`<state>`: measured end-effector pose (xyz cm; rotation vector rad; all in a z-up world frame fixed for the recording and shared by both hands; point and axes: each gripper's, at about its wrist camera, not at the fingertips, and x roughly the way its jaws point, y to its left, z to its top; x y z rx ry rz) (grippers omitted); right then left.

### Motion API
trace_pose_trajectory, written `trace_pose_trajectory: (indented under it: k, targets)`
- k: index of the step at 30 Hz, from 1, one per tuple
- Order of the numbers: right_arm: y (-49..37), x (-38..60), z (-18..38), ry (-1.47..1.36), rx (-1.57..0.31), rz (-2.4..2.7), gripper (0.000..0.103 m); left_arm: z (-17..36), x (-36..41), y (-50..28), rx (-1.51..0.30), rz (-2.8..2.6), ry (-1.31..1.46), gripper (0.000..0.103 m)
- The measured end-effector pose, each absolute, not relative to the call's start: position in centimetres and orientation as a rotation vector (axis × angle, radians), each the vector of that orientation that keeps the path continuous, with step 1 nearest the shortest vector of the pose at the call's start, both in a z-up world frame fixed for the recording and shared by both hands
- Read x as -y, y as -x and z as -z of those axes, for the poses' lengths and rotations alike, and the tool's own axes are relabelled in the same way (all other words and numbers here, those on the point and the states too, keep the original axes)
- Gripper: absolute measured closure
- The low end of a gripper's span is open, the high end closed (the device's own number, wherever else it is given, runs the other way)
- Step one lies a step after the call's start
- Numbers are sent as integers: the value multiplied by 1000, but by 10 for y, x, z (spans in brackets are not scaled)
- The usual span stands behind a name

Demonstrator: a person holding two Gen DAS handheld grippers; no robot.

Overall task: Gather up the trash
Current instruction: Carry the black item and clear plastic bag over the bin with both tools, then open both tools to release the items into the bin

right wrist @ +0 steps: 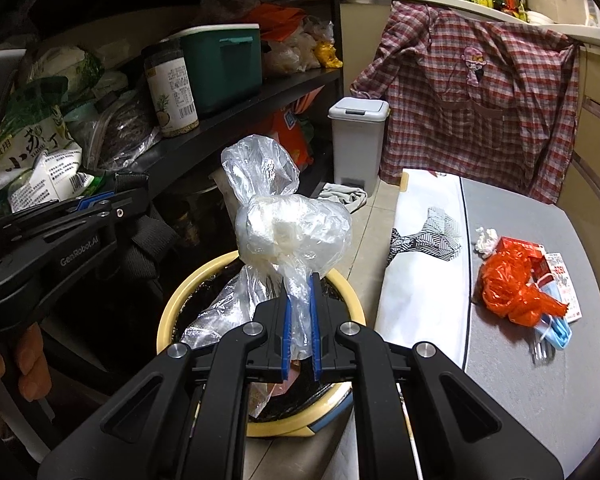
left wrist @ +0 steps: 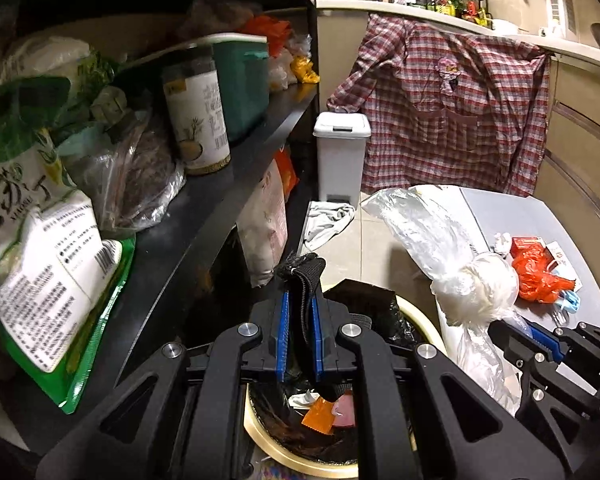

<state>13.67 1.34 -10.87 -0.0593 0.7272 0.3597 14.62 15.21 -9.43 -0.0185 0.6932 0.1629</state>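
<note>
A round bin with a yellow rim (right wrist: 180, 300) (left wrist: 420, 314) and a black liner stands on the floor below both grippers, with wrappers inside. My right gripper (right wrist: 299, 280) (left wrist: 500, 328) is shut on the neck of a clear plastic bag (right wrist: 292, 228) (left wrist: 472, 288) with a white wad in it. The bag hangs over the bin's opening. My left gripper (left wrist: 300, 296) (right wrist: 116, 196) is shut on a black woven strap (left wrist: 302, 276) at the bin's left side. On the grey table (right wrist: 520, 380) lie an orange plastic bag (right wrist: 508, 288), a red box (right wrist: 520, 248), a blue mask (right wrist: 556, 332) and a crumpled tissue (right wrist: 486, 240).
A black shelf unit (left wrist: 228, 188) packed with food bags, a tin and a green box runs close along the left. A white pedal bin (left wrist: 340, 156) and a cloth (left wrist: 328, 220) are on the floor ahead. A plaid shirt (left wrist: 452, 120) hangs over the counter edge.
</note>
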Motion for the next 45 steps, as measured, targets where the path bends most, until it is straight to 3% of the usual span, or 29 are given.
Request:
trace_pose_trajectory:
  k: [14,16,18,19,21,45]
  targets:
    - [-175,-23,137,53,-780,-341,91,120,-152,-181,-772,-205,-17,91]
    - [-180,-23,139,46,-790,-349,88,123,-150,-184,-779,-235,-48,72]
    - [-181,-23,139,32,-783,-345,70,124,-148,-184,-775,-263,-70,35]
    - [-181,-22,137,28,-771,-338,58,124,-148,-183,-769,-279,-82,29]
    - [-182,-22,135,32,-759,-335,55,123,-148,-182,-761,-304,-103,20]
    - [-155,-2,133,28,-781,-296,47,118,-138,-167,-816,-235,-72,17]
